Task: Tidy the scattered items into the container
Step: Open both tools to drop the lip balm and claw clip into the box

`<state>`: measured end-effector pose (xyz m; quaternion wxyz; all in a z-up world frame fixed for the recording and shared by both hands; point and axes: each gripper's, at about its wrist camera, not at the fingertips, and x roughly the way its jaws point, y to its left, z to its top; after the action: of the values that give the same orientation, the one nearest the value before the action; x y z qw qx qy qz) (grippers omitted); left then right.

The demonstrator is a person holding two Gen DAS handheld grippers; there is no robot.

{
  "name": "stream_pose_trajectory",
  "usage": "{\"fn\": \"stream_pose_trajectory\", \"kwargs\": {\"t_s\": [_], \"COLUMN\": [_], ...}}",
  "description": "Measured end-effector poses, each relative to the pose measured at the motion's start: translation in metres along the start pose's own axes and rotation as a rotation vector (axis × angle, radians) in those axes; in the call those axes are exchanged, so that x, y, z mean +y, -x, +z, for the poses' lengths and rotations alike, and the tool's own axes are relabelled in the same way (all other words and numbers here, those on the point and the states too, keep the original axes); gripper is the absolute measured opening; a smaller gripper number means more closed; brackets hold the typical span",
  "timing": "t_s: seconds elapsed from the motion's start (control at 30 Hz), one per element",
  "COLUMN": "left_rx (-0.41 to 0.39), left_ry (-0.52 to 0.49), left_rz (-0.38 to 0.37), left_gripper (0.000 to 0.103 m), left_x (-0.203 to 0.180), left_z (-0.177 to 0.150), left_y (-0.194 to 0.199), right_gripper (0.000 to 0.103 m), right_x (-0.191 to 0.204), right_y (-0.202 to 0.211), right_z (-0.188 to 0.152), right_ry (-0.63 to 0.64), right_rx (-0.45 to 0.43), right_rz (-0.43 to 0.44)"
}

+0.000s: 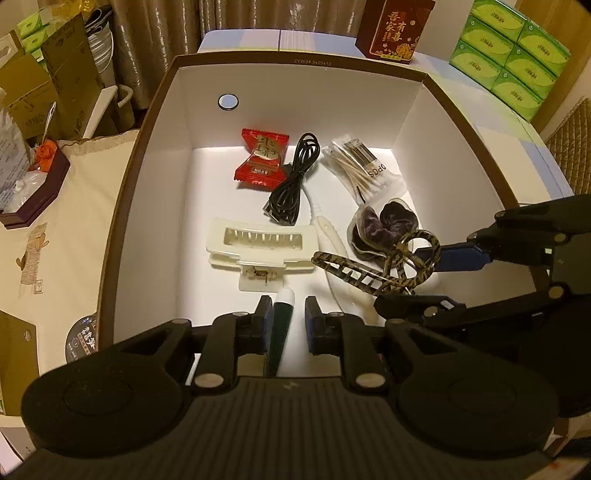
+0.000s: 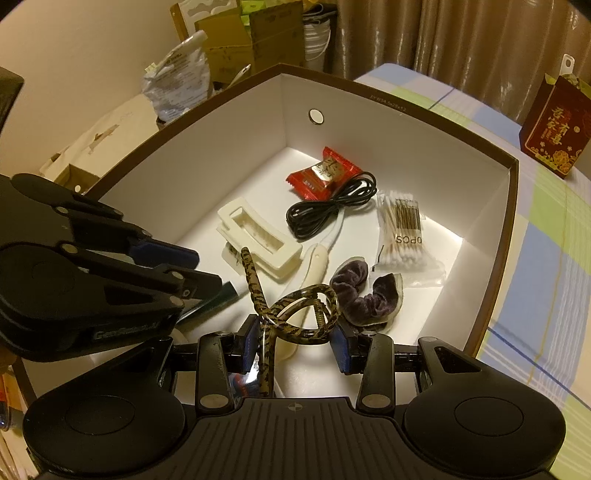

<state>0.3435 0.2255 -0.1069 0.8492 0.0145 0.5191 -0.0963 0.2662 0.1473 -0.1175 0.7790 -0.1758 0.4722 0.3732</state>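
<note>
The white box with a brown rim [image 1: 147,122] [image 2: 511,206] holds a red candy [image 1: 261,155], black cable [image 1: 295,181], cotton swabs [image 1: 364,168], cream hair clip [image 1: 258,245], white utensil [image 1: 330,236] and purple scrunchie [image 1: 384,223]. My left gripper [image 1: 286,319] is over the box, with a dark green and white pen [image 1: 282,325] between its fingers; the pads look slightly apart from it. My right gripper [image 2: 297,345] is inside the box with the leopard hair clip [image 2: 295,314] [image 1: 373,269] between its pads; the pads stand wide around it.
A dark red gift box [image 1: 393,29] and green tissue packs [image 1: 513,55] stand behind the box. Cardboard boxes [image 1: 44,88] and a cream cloth [image 1: 55,206] lie to the left. A checked tablecloth [image 2: 546,258] lies to the right.
</note>
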Motion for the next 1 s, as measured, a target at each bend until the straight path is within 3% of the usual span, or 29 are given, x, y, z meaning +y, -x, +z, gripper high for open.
{"fn": "stream_pose_trajectory", "kwargs": {"t_s": [0.13, 0.43, 0.5, 0.6, 1.0], "left_rx": [-0.005, -0.034, -0.041, -0.055, -0.105], "left_ry": [0.007, 0.034, 0.037, 0.038, 0.063], "left_rz": [0.016, 0.073, 0.092, 0.117, 0.122], "left_gripper": [0.022, 0.036, 0.045, 0.061, 0.085], "left_x": [0.001, 0.005, 0.006, 0.006, -0.004], "left_z": [-0.001, -0.003, -0.004, -0.009, -0.016], "left_y": [0.006, 0.029, 0.035, 0.043, 0.071], "right_gripper": [0.040, 0.073, 0.087, 0.097, 0.101], "right_x": [0.000, -0.003, -0.004, -0.007, 0.005], "right_y": [0.003, 0.020, 0.026, 0.036, 0.060], "right_z": [0.001, 0.004, 0.002, -0.001, -0.023], "right_ry": [0.000, 0.033, 0.040, 0.035, 0.123], "right_rx": [-0.040, -0.094, -0.102, -0.116, -0.136], "right_rz": [0.005, 0.004, 0.006, 0.030, 0.014]}}
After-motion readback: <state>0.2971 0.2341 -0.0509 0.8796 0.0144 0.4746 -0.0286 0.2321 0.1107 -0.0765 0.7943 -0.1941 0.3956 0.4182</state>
